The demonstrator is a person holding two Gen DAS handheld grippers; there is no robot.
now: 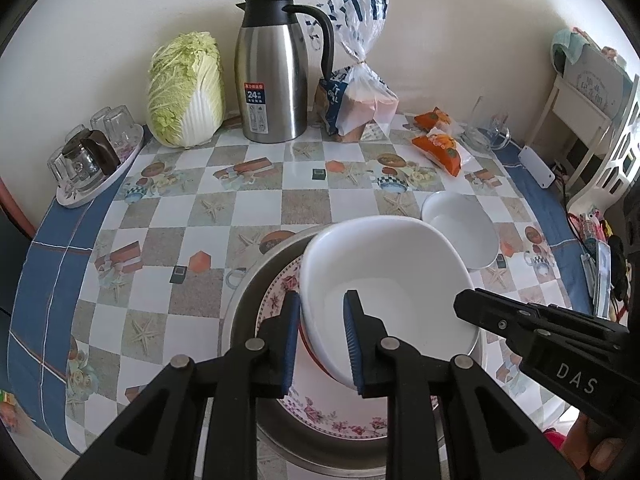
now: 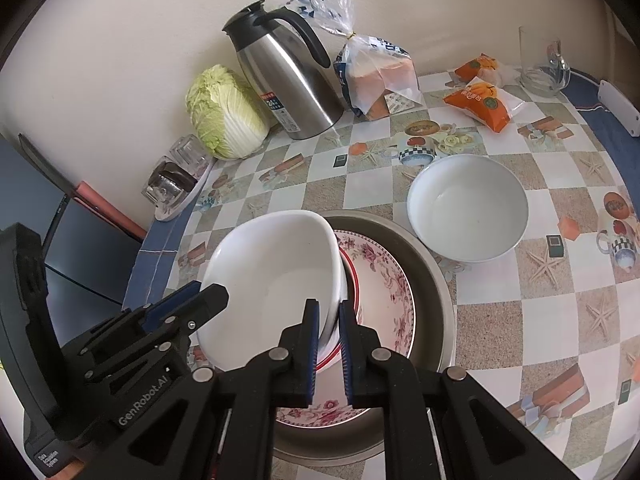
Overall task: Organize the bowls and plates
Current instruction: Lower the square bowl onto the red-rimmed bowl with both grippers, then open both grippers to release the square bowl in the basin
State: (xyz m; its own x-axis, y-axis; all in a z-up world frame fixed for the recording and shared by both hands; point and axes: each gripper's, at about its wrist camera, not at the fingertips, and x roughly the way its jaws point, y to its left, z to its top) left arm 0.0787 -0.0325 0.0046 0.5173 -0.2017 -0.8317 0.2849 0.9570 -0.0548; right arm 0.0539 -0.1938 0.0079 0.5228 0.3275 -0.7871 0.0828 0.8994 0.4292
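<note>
Bright soft daylight, sharp focus, strong fisheye bending, dark corners.

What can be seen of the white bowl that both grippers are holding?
The white bowl is plain, glossy, ceramic-looking and empty. It is tilted above the floral plate, which lies in a metal basin. The left gripper pinches one rim wall and the right gripper pinches the opposite wall, each with one blue pad inside and one outside. Whether its underside touches the plate cannot be told. A second white bowl stands apart on the tablecloth.
</note>
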